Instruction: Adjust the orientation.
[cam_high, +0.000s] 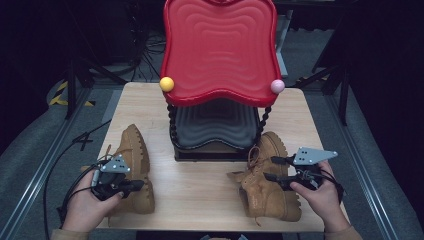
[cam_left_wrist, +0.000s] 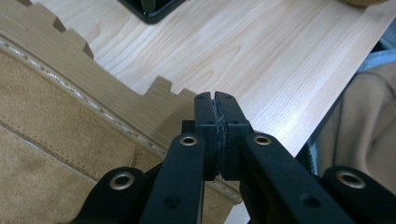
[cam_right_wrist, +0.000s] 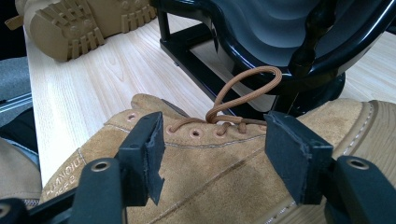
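- My left gripper (cam_high: 134, 185) is clenched: in the left gripper view the two pads (cam_left_wrist: 215, 135) meet face to face with nothing between them, just past the lugged sole edge of the left boot (cam_high: 134, 165).
- That boot lies on its side on the wooden table (cam_high: 200, 190), to the left of the red-and-black rack (cam_high: 220, 60) and near the table's front-left corner.
- My right gripper (cam_high: 272, 168) is released, jaws standing wide and level. In the right gripper view the pads (cam_right_wrist: 147, 154) straddle the laced suede upper of the right boot (cam_high: 267, 187) without pressing on it.
- The right boot lies just in front of the rack's right side, its lace loop (cam_right_wrist: 247, 93) rising toward the black lower tray (cam_high: 217, 127).
- Risk on the left: pads shut on air hold nothing, so if I lift now the boot stays on the table. I judge I must reopen and take the sole edge or collar.
- Risk on the right: closing here could pinch only soft suede, and the upper may fold so the heavy sole swings and slips free.
- The lace loop could snag on the rack's base as I raise the boot.
- Both boots lie near the table's front edge, so a nudge could push one off.
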